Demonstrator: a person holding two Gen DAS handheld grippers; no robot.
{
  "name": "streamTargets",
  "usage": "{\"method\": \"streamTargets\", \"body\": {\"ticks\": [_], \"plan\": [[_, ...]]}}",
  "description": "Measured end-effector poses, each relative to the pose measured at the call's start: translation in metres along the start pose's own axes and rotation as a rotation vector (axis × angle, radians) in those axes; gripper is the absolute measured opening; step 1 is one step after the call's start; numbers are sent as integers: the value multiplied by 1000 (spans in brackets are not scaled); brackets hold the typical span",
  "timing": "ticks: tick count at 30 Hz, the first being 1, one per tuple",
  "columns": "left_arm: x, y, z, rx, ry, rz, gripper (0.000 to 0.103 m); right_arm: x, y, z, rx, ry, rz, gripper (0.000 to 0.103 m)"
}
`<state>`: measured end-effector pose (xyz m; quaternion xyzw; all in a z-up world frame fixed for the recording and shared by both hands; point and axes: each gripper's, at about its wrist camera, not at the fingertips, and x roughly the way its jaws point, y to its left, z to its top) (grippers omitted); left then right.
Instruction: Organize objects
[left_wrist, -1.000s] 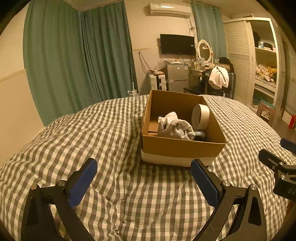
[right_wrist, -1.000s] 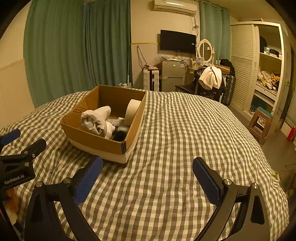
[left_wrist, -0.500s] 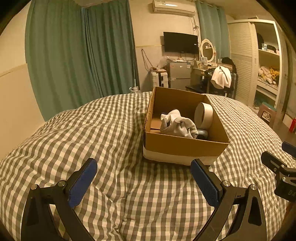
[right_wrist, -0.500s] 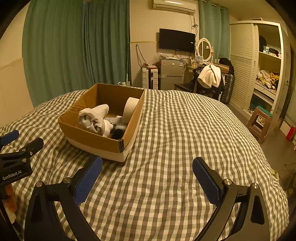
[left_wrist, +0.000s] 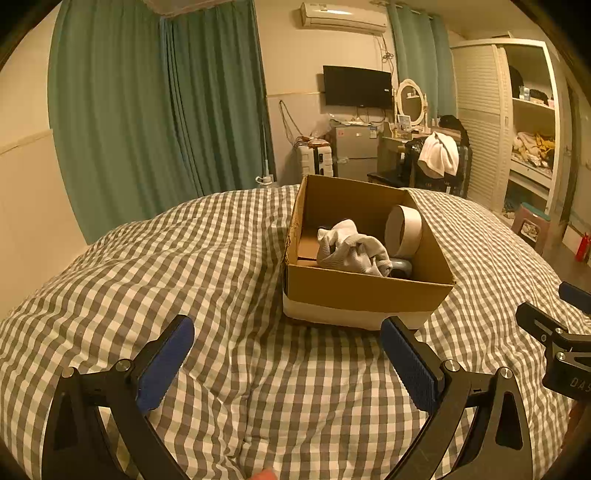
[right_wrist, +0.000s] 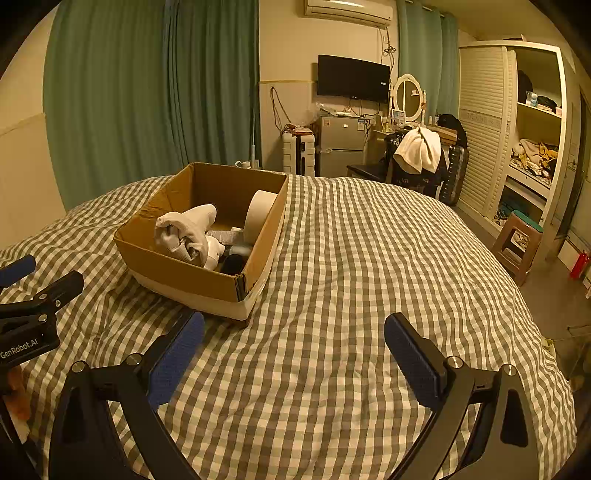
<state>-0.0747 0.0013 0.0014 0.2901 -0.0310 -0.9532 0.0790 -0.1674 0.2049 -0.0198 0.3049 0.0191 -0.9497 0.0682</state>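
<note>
a: where's the box (left_wrist: 364, 291)?

b: on the bed (left_wrist: 184, 266), ahead of the left hand-held gripper (left_wrist: 286, 343) and a little to its right. its near wall sits just past the right fingertip.

a: and from the other side?

b: in the right wrist view the box (right_wrist: 192, 273) lies ahead and to the left of the right hand-held gripper (right_wrist: 293, 341), a corner close to the left fingertip.

a: are they holding anything?

b: no. both are spread wide, with nothing between the blue pads (left_wrist: 166, 360) (only checked cover shows in the gaps).

a: what's in the box?

b: a crumpled white cloth (left_wrist: 351, 249), a tape roll (left_wrist: 402, 230) leaning on the right wall, and something dark in the near corner i can't make out.
</note>
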Motion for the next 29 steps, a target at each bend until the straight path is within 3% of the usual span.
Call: {"method": "streamTargets", "body": {"ticks": [29], "plan": [[2,-2,-2,16,-3,-5,103,6,2,-2,-6,16,-10,98]]}}
